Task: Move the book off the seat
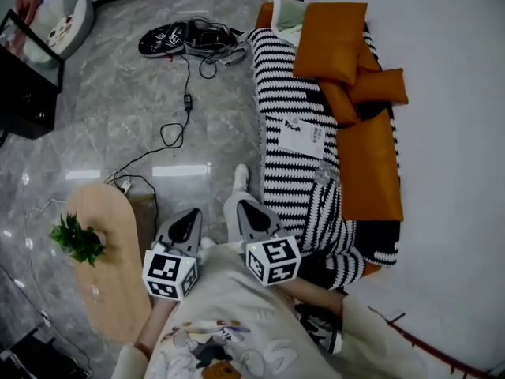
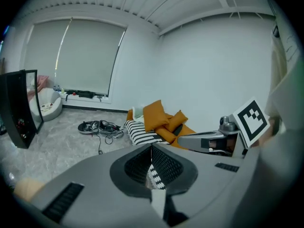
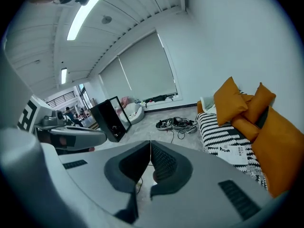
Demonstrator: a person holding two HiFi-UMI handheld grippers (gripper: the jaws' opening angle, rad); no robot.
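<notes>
Held low and side by side in front of the body: left gripper [image 1: 188, 215] and right gripper [image 1: 247, 207], both angled down toward the floor. Shut on the left, pads meeting in a thin line, nothing gripped. Shut on the right too, pads pressed together, nothing between them.

Ahead of the right fingertips and off to their right, well apart from them: the book [image 1: 301, 137], lying flat with its pale cover up on the striped seat [image 1: 288, 188]. Farther again from the left fingertips, past the right gripper. Untouched by either pair of fingers. In the right gripper view, seen to the right of the closed fingers and beyond them, on the same stripes.

Beyond the book, farther from the fingers: orange cushions [image 1: 331, 42] piled at the far end of the seat. Far ahead of the left fingertips, on the grey floor: shoes [image 1: 167, 38] and a black cable [image 1: 177, 125]. Left of the left fingers, near them: a wooden table [image 1: 110, 283] bearing a small green plant [image 1: 77, 239].
</notes>
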